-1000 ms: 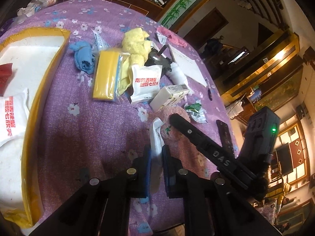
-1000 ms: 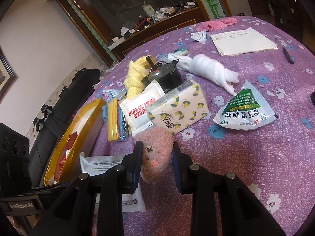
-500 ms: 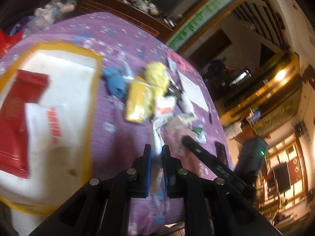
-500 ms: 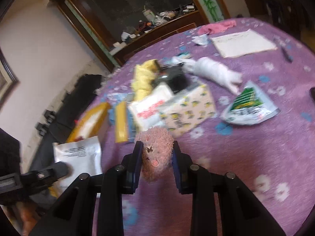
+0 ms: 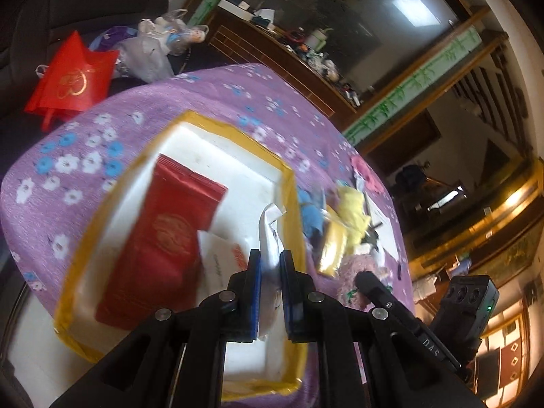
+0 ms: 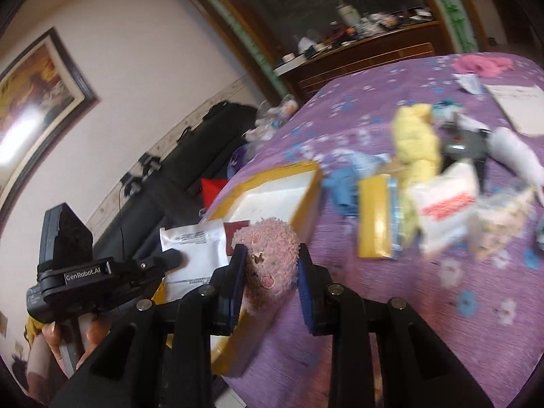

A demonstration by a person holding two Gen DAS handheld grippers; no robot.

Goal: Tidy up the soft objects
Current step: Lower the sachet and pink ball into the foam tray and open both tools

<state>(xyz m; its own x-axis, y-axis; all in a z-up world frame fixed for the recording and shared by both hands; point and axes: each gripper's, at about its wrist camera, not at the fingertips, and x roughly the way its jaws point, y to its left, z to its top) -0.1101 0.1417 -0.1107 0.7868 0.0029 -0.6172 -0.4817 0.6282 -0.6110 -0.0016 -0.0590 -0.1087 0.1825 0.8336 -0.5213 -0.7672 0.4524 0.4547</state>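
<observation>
My left gripper [image 5: 270,289] is shut on a flat white packet [image 5: 268,234] and holds it above the yellow-rimmed white box [image 5: 289,183]; the packet also shows in the right wrist view [image 6: 193,248]. A red pouch [image 5: 163,241] and a white packet with red print [image 5: 221,258] lie in the box. My right gripper [image 6: 270,282] is shut on a pink fluffy plush toy [image 6: 268,265] and holds it over the box's near corner [image 6: 306,210]. The plush also shows in the left wrist view [image 5: 357,268].
On the purple flowered tablecloth [image 6: 408,323] lie a yellow sponge pack [image 6: 374,217], a blue cloth [image 6: 343,187], a yellow cloth [image 6: 414,142], a white-and-red packet [image 6: 445,204], a white rolled cloth [image 6: 516,149] and a pink cloth [image 6: 482,64]. A red bag [image 5: 71,78] sits beyond the table edge.
Both grippers have swung left from the pile towards the box. The left one now holds the white packet over the box; the right one has carried the plush to the box's corner.
</observation>
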